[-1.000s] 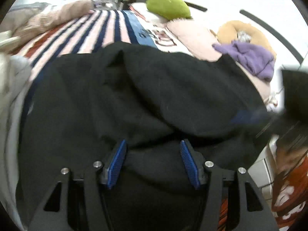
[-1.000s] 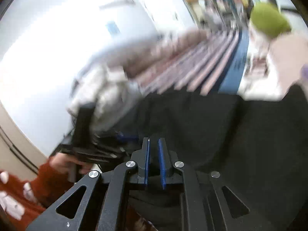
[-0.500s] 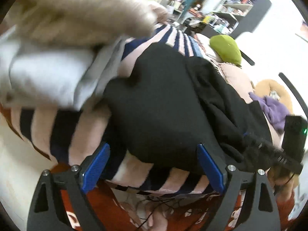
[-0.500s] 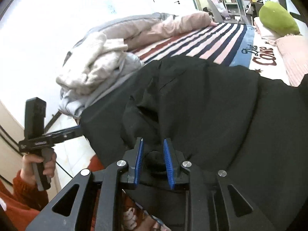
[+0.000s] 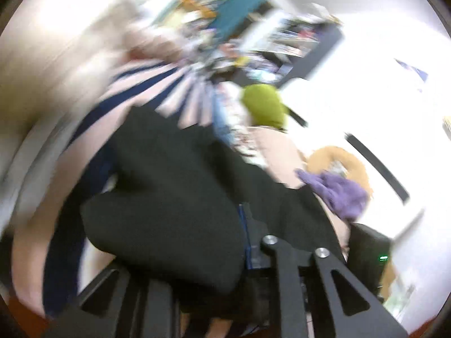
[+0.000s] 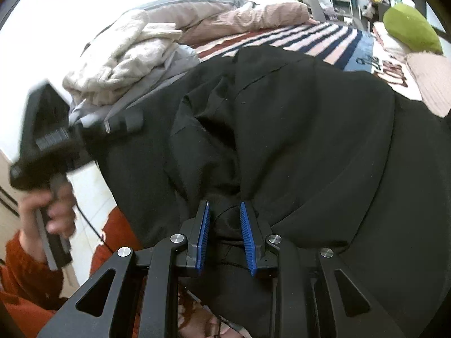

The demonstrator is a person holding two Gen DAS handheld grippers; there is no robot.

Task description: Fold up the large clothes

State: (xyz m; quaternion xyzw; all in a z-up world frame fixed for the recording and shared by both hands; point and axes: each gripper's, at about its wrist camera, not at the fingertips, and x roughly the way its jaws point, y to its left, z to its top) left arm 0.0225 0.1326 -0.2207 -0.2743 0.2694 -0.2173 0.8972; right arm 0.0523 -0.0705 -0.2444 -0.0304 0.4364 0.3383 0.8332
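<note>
Right wrist view showed the right tongs (image 6: 224, 235) angled down over a large black garment (image 6: 310, 140) spread on the bed (image 6: 324, 38). A gathered wad of the black cloth sat between their blue pads (image 6: 203, 236), which pressed it from both sides, so the tongs gripped the garment, their jaws having just eased a little wider around the bunch. Ahead of these tongs the cloth rose in deep folds towards the striped bedcover. Off to their left, a hand (image 6: 52, 211) in an orange-red sleeve (image 6: 25, 270) was wrapped around the grip of the left tongs (image 6: 124, 124), which reached level over the garment's near edge, beside a heap of pale clothes (image 6: 124, 56). A green cushion (image 6: 410, 26) lay far ahead to the right.

Left wrist view was badly smeared. The left tongs (image 5: 242, 239) had just been closing; a thick fold of the black garment (image 5: 174, 202) draped over their left finger, one blue pad (image 5: 244, 225) showed at the fold's edge, and the cloth seemed pinched there. A purple cloth (image 5: 341, 194) lay to the right of these tongs.
</note>
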